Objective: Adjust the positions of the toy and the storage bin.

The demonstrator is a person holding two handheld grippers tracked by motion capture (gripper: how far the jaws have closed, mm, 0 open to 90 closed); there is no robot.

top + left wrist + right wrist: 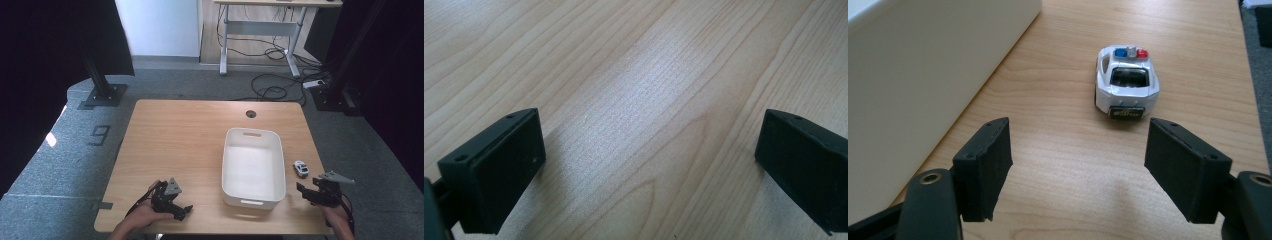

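A person sits at a wooden table (190,145) with a two-jaw gripper in each hand. A white plastic bin (253,167) stands on the table, right of the middle, and looks empty. Just beside the bin's right wall, on the bare wood, sits a small white toy police car (300,168) with blue and red lights on its roof.

The right gripper (305,192) hovers low near the table's front right corner, a little short of the toy car. In the right gripper view its jaws stand wide apart with nothing between them, and the car (1126,82) sits ahead of them on its wheels, its rear end facing the camera, slightly right of the centre line. The bin's wall (923,80) rises along the left side of that view.

The left gripper (180,212) rests low over the table's front edge, left of the bin. In the left gripper view its jaws are also spread wide over bare wood, holding nothing.

The step in hand appears to be the reach for the toy car, not yet gripped. The next move likely calls for easing the right gripper forward and a touch to the right, so the jaws straddle the car's sides, then closing on it before lifting it toward the bin
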